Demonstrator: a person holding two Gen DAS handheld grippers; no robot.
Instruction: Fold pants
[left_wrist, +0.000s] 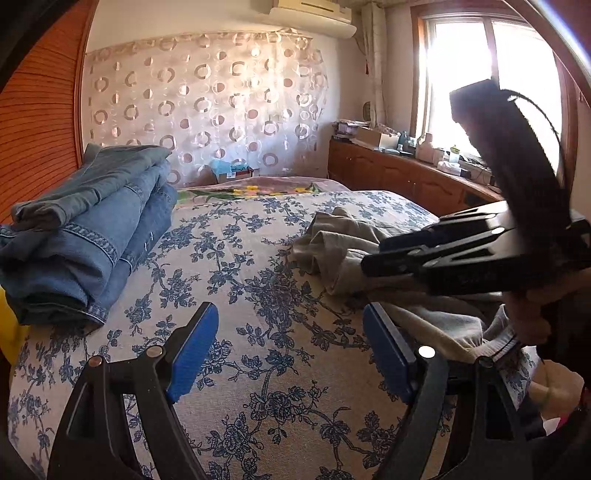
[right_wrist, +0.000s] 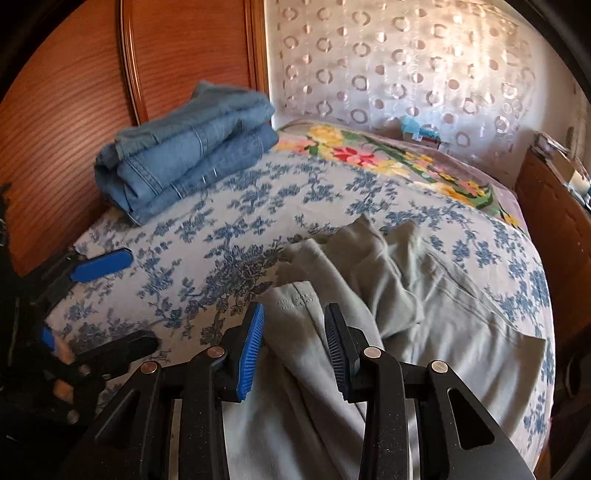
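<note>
Crumpled grey-green pants lie on the bed's floral cover; they also show at the right of the left wrist view. My right gripper is open, its blue pads either side of a raised fold of the pants, with a gap still showing. My left gripper is open and empty above the bare cover, left of the pants. It also shows at the left edge of the right wrist view. The right gripper's body crosses the left wrist view.
A stack of folded blue jeans sits at the bed's far left by the wooden headboard, also in the right wrist view. A flowered blanket lies at the far end. A wooden cabinet with clutter stands under the window.
</note>
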